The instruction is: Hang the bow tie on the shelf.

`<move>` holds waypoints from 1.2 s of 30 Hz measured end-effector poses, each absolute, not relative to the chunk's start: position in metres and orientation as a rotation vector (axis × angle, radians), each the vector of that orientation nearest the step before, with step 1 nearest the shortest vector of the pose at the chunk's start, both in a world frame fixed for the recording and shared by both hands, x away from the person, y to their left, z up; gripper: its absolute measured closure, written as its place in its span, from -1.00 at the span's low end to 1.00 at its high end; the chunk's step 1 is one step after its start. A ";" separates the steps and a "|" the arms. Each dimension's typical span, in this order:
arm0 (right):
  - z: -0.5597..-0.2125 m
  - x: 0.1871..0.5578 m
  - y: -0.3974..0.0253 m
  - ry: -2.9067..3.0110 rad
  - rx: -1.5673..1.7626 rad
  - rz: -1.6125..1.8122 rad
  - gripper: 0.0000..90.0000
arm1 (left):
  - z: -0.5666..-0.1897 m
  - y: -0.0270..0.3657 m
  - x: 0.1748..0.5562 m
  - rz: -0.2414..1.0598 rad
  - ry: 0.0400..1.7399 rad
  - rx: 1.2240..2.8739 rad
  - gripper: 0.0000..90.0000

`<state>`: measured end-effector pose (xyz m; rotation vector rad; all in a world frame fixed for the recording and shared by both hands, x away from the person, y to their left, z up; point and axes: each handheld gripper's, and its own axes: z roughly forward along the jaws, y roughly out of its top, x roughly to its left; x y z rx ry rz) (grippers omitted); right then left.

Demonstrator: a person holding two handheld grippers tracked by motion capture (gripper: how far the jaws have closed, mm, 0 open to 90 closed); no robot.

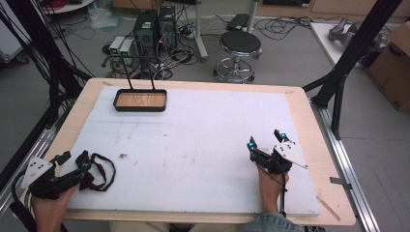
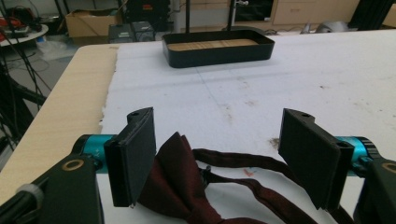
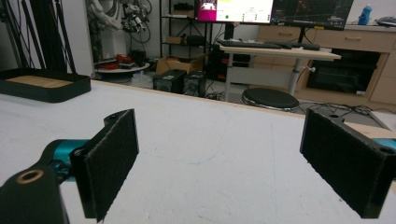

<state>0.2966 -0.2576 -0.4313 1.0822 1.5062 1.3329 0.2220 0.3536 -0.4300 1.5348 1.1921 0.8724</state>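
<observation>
Bow tie [image 2: 187, 186], dark red, between wide-open left claw [image 2: 224, 158] jaws, seemingly ungripped; right claw [image 3: 238, 163] open too.

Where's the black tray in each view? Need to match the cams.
High view: black tray sits at the far left of the white mat, upper left of the picture.
Left gripper view: tray at top centre, beyond the open jaws and the dark red bow tie.
Right gripper view: tray at the left edge, mid-height.
Shared landmark: the black round stool on the floor beyond the table.
</observation>
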 end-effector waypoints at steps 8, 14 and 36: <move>-0.431 0.297 -0.258 1.506 1.077 1.333 -0.76 | -0.436 0.359 0.225 0.856 1.295 1.567 -0.28; -0.432 0.297 -0.257 1.509 1.079 1.333 -0.76 | -0.441 0.358 0.228 0.863 1.359 1.633 -0.19; -0.432 0.297 -0.256 1.518 1.076 1.330 -0.76 | -0.446 0.353 0.235 0.800 1.418 1.733 0.08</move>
